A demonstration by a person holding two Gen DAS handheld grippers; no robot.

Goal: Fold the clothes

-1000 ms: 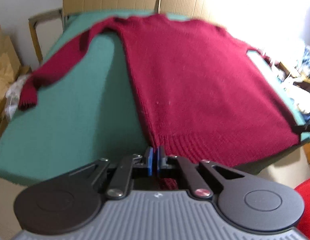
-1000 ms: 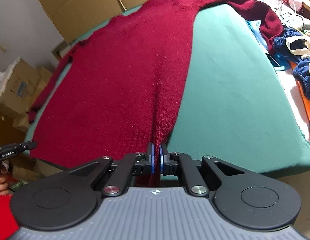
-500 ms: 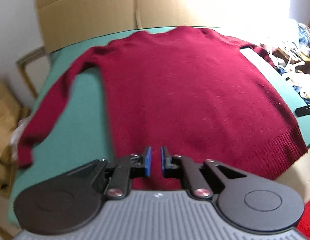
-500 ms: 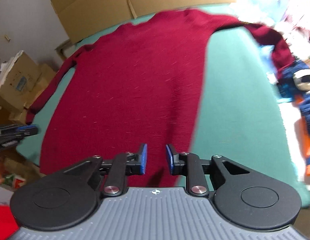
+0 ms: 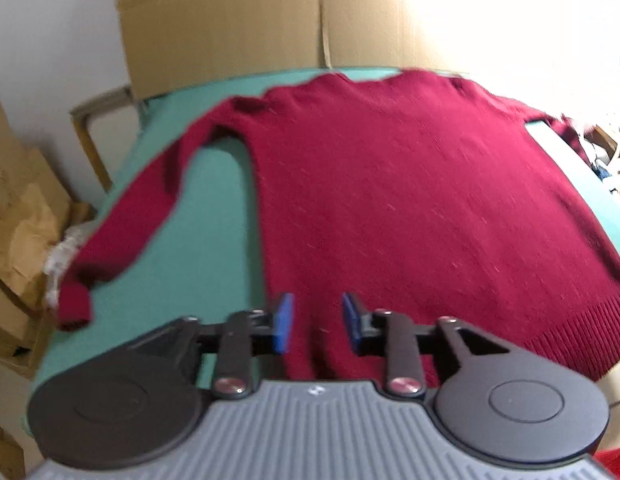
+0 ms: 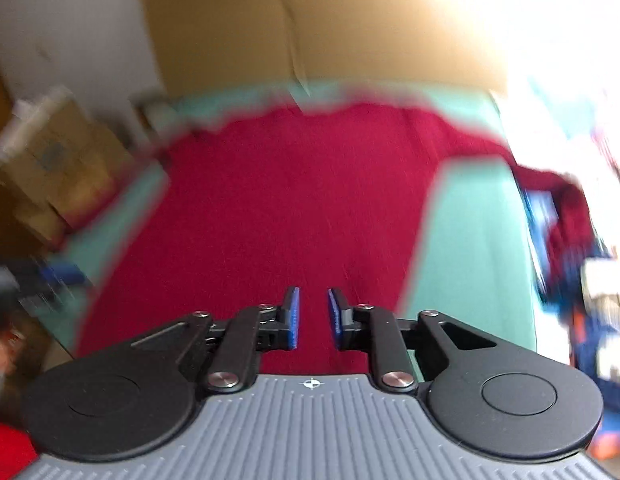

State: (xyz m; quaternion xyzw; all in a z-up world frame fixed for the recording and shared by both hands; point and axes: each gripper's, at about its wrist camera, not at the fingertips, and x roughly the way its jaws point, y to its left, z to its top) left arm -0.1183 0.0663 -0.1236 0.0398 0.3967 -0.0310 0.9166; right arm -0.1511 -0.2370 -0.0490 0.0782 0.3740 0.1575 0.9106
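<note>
A dark red knitted sweater (image 5: 409, 208) lies spread flat on the green table (image 5: 206, 240), hem toward me and collar at the far side. Its left sleeve (image 5: 130, 224) runs down to the table's left edge. My left gripper (image 5: 315, 322) is open and empty, just above the hem near the sweater's left side. In the blurred right wrist view the sweater (image 6: 278, 208) fills the middle and its right sleeve (image 6: 561, 196) hangs over the right edge. My right gripper (image 6: 313, 316) is open and empty above the hem.
Large cardboard sheets (image 5: 310, 16) stand behind the table. Cardboard boxes and crumpled paper (image 5: 18, 208) sit to the left. A pile of other clothes (image 6: 589, 280) lies beyond the table's right edge (image 6: 525, 240).
Both grippers were shut on the sweater's hem a second ago. They have let go, opened wider and lifted, leaving the sweater flat on the table.
</note>
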